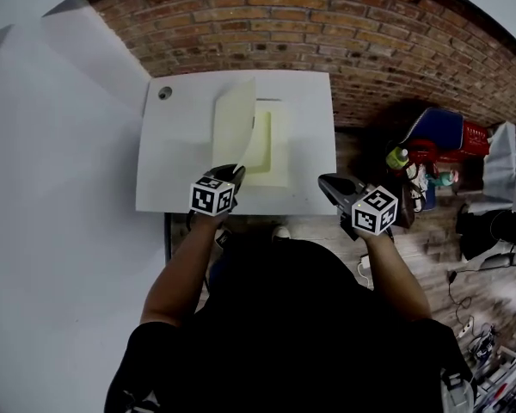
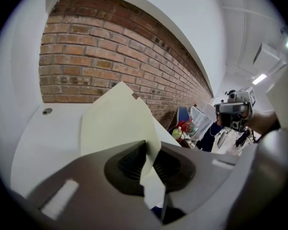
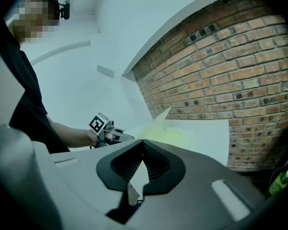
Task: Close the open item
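A pale yellow folder [image 1: 271, 157] lies open on the white table [image 1: 176, 153]. Its front cover [image 1: 234, 127] stands up nearly on edge, tilted toward the right. My left gripper [image 1: 232, 172] is shut on the near lower edge of that cover; in the left gripper view the cover [image 2: 115, 119] runs up from between the closed jaws [image 2: 146, 147]. My right gripper [image 1: 327, 181] hovers by the table's front right corner, shut and holding nothing. The right gripper view shows its jaws [image 3: 143, 142] closed, with the raised cover [image 3: 158, 126] and the left gripper [image 3: 122, 137] beyond them.
A brick wall [image 1: 327, 24] runs behind the table, and a white wall lies to the left. A round cable hole [image 1: 164, 93] sits at the table's far left corner. On the floor to the right are a red and blue bag [image 1: 443, 136] and a green bottle [image 1: 397, 157].
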Demonstrator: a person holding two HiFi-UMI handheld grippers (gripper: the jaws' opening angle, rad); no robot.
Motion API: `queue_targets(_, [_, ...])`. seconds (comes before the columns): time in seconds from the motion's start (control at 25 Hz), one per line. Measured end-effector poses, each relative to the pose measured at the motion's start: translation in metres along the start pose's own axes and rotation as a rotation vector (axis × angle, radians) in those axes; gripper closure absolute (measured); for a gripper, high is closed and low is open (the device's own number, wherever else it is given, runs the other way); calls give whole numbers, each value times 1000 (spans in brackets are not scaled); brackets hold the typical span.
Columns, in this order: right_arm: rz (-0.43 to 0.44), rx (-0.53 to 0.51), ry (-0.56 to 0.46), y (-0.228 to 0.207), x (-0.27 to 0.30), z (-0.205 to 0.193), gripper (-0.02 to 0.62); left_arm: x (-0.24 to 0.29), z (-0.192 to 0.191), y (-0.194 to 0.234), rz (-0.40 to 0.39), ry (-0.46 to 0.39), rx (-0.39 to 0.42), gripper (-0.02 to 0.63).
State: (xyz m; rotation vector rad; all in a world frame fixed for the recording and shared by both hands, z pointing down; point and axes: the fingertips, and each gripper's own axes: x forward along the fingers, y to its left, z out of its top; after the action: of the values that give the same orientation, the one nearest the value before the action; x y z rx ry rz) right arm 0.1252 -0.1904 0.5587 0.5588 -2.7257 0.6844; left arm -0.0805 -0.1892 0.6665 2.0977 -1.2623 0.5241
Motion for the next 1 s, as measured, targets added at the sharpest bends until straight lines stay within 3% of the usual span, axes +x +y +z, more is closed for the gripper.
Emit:
queue_targets(0.48, [-24,36,29,5,-14,-26,594,58,-17,-31,-99,105,37,575])
queue_targets(0.72, [-41,50,33,6,-22,-35,594,76,-28,-34,-115,145,7,572])
queue_targets(1.0, [-65,66,32,1,-30,-40,594,97,-35,-40,-131,194,28,569])
